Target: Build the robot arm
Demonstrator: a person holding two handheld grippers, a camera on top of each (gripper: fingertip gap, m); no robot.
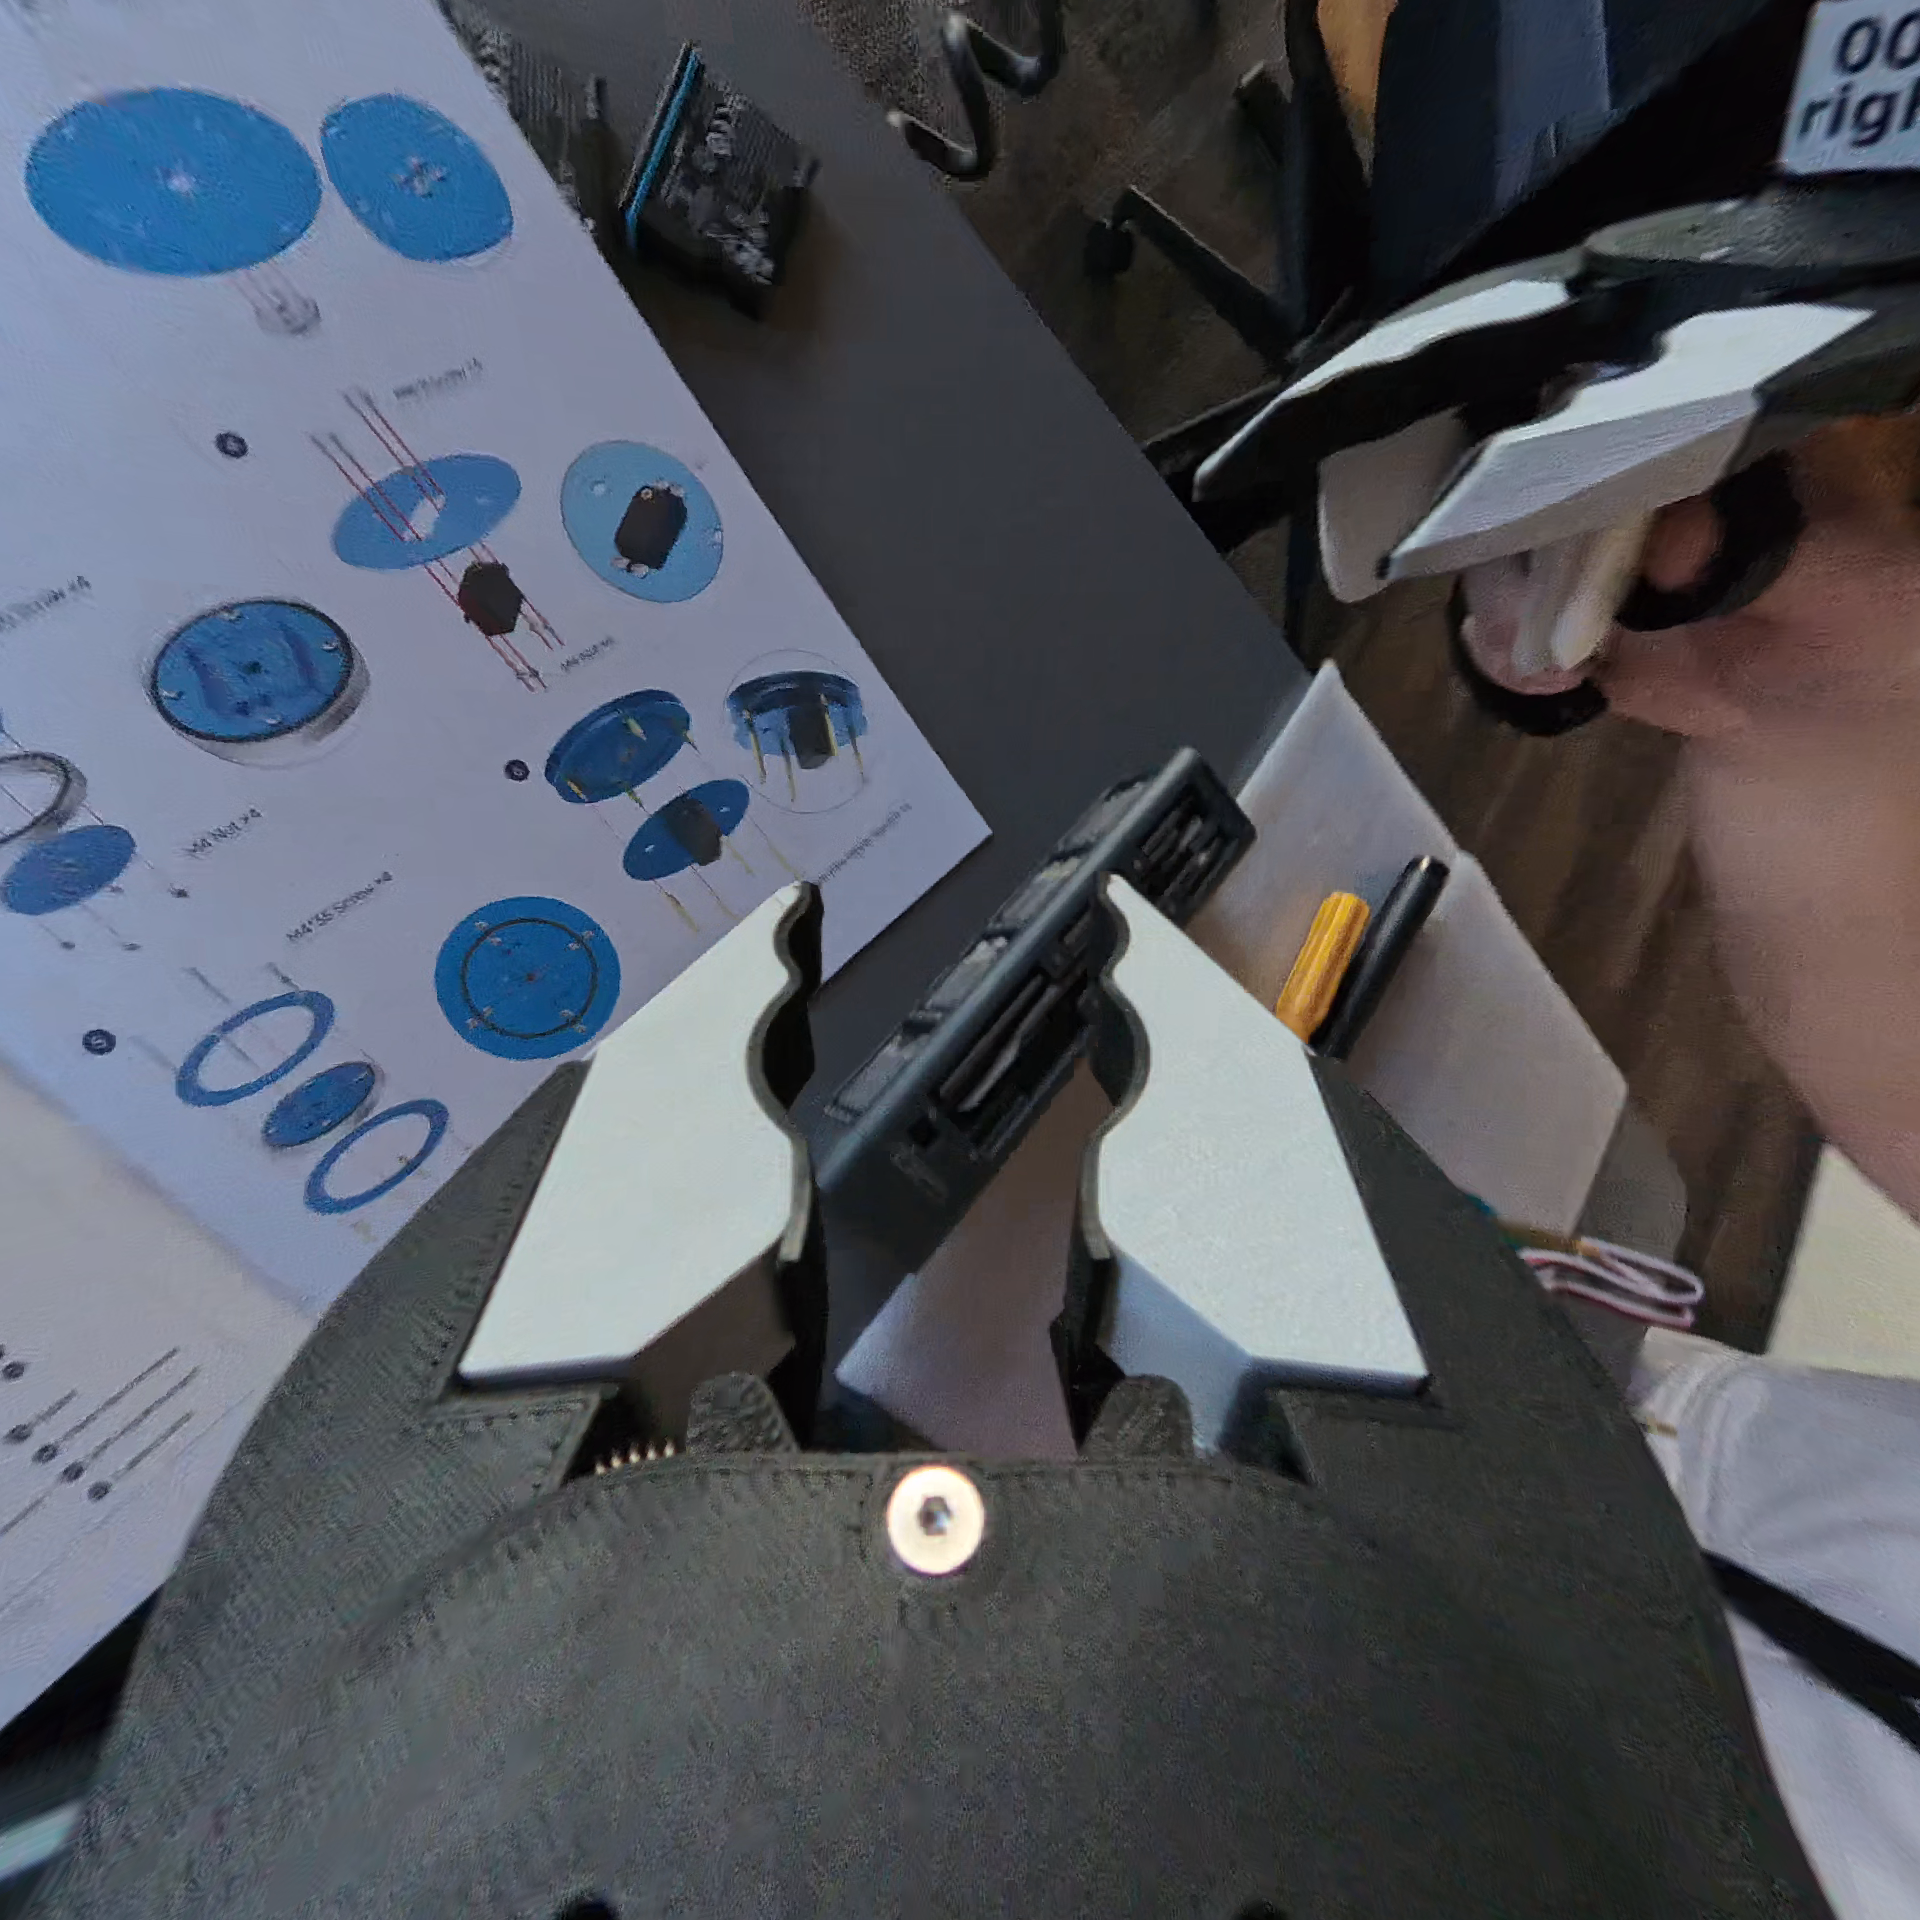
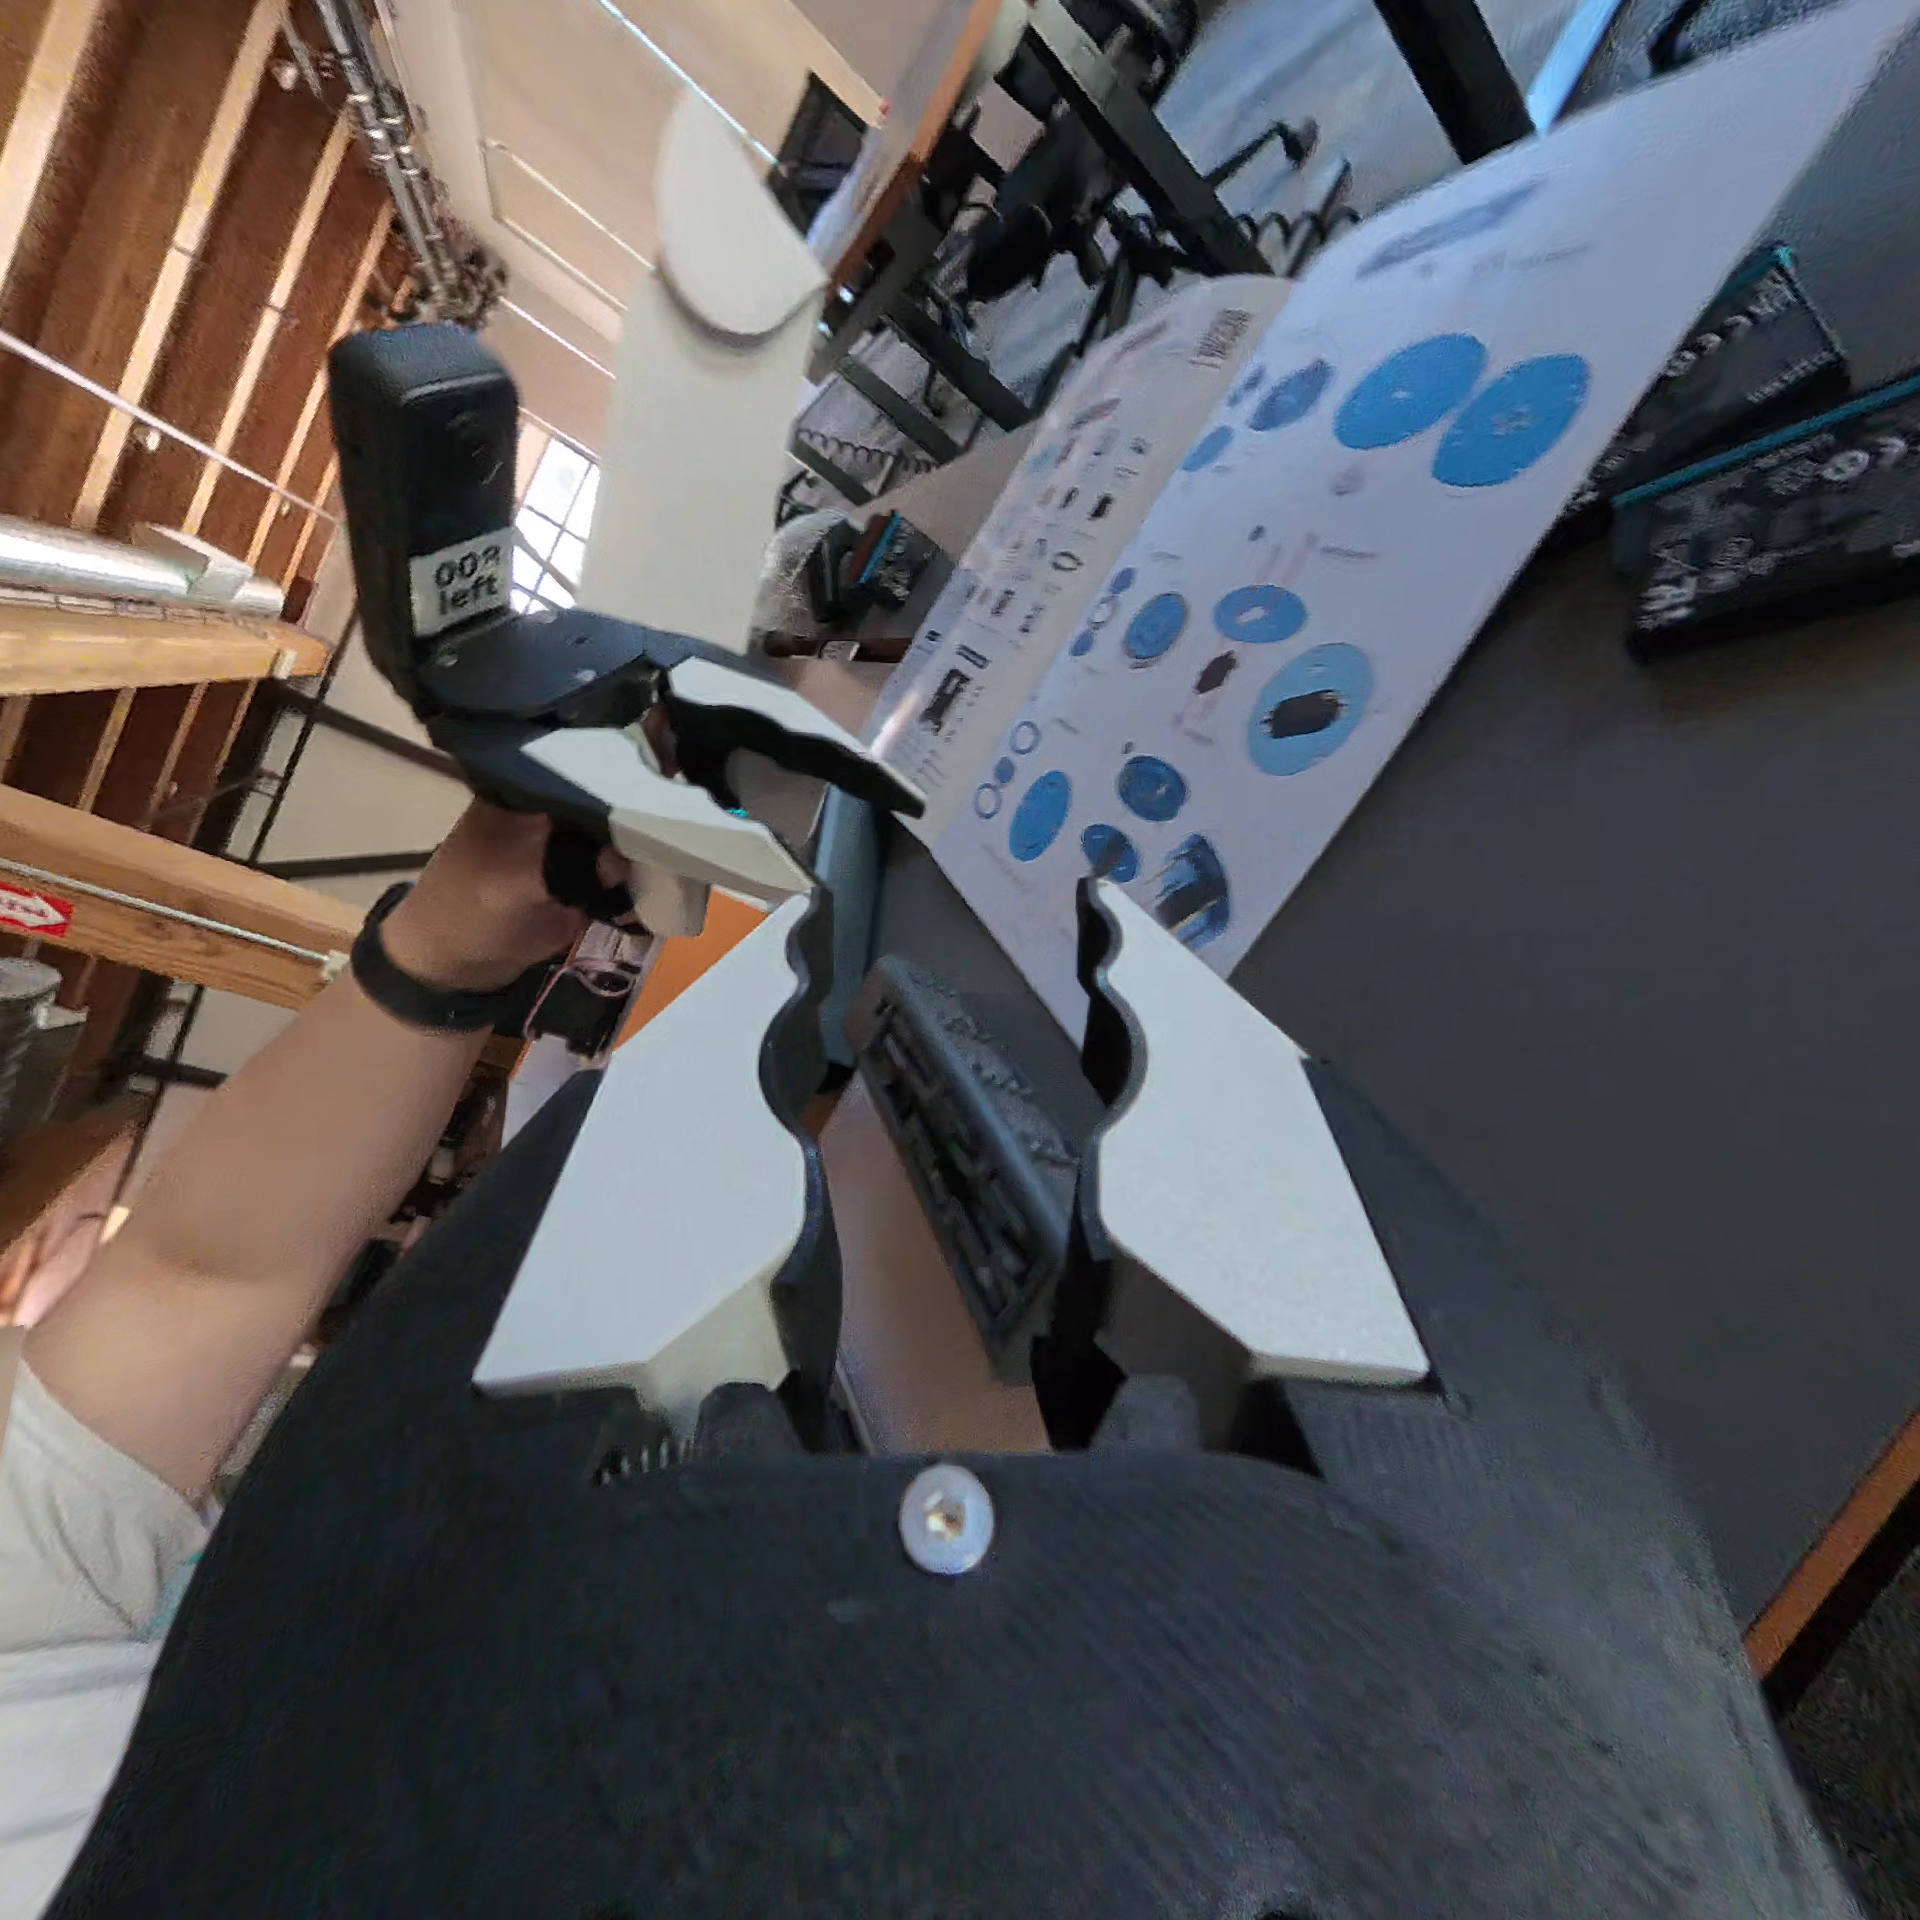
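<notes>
A dark slotted case [image 1: 1039, 987], long and flat with rows of small tool bits in its compartments, lies tilted at the near edge of the dark tabletop [image 1: 935, 499], partly over a white block [image 1: 1455, 997]. In the left wrist view the left gripper [image 1: 954, 904] has its white fingers [image 1: 665, 1174] spread fairly wide, the case showing in the gap and against the right finger's inner edge; whether it is touched I cannot tell. In the right wrist view the right gripper [image 2: 945, 899] is likewise spread, with the same case [image 2: 966, 1164] between its fingers [image 2: 1236, 1174] and close against the right one, contact again unclear. Just right of the case in the left view, a yellow handle [image 1: 1320, 961] and a black pen-like tool [image 1: 1382, 951] rest on the white block. To the left and farther off lies a large white instruction sheet [image 1: 343, 644] printed with blue discs and rings, seen too in the right view [image 2: 1299, 644]. Beyond it sits a black box with a blue edge [image 1: 717, 208], and similar dark boxes [image 2: 1766, 520] lie far right in the right view. The other gripper appears in each view, held by a hand [image 2: 488, 904] wearing a black wristband [image 2: 416, 987]; wooden shelving [image 2: 156, 644] stands at far left
</notes>
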